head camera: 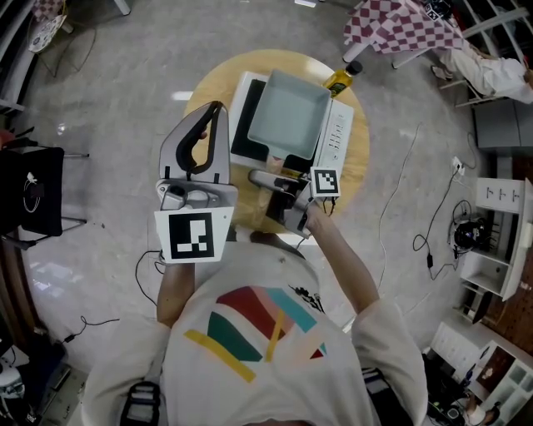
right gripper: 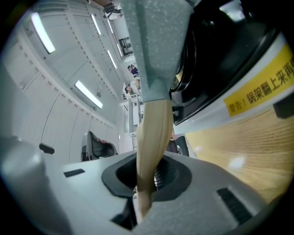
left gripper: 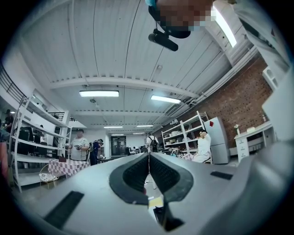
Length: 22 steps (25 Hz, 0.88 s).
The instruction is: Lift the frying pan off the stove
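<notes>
A square grey-green frying pan (head camera: 289,112) sits on a white induction stove (head camera: 337,137) on a round wooden table (head camera: 216,79). My right gripper (head camera: 279,179) is shut on the pan's pale wooden handle (right gripper: 154,133), which runs up between its pads (right gripper: 149,176) to the pan's body (right gripper: 154,46). The stove (right gripper: 239,59), with a yellow label, lies to the right over the table top (right gripper: 248,142). My left gripper (head camera: 218,106) is held up beside the stove's left side. Its jaws are shut on nothing (left gripper: 148,160) and point out into the room.
A yellow oil bottle (head camera: 341,79) stands at the table's far edge behind the stove. A checkered cloth (head camera: 400,25) lies at the back right, a black chair (head camera: 33,191) at the left, and cables (head camera: 433,225) and shelves on the floor to the right.
</notes>
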Each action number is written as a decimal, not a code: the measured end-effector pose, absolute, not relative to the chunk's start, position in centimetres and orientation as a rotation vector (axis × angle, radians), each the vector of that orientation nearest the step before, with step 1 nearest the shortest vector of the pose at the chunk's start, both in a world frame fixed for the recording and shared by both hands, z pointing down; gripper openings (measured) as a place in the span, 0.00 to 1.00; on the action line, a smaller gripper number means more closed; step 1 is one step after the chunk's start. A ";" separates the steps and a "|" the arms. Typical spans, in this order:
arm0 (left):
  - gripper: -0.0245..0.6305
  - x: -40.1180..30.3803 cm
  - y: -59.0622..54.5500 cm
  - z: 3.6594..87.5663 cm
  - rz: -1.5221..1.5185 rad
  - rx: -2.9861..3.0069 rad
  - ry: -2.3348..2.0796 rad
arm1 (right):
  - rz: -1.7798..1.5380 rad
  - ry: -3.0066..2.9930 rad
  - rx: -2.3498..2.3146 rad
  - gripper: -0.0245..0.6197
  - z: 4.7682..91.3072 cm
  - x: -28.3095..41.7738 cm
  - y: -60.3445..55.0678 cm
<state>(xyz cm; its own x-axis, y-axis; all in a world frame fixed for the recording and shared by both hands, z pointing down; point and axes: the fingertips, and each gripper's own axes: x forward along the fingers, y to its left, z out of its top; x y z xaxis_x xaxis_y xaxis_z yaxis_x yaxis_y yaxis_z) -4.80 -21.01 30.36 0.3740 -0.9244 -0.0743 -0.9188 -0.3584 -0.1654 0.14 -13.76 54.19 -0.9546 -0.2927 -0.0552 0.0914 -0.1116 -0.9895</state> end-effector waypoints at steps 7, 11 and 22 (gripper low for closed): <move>0.05 -4.9 -20.8 30.8 -0.054 -2.456 1.666 | -2.158 1.884 -0.232 0.08 54.1 0.0 -13.8; 0.05 -5.2 -20.8 30.7 -0.051 -2.454 1.671 | -2.162 1.894 -0.236 0.08 54.2 0.1 -13.8; 0.05 -5.7 -21.1 31.2 -0.028 -2.474 1.708 | -2.208 1.925 -0.264 0.07 54.2 0.5 -13.5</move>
<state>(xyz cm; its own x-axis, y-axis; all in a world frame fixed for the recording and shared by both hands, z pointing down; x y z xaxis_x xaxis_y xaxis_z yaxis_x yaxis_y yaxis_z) -5.74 -21.13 31.21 0.3576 -0.9319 -0.0611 -0.9293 -0.3486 -0.1216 0.51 -13.46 54.20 -0.9640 -0.2657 0.0030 0.0332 -0.1314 -0.9908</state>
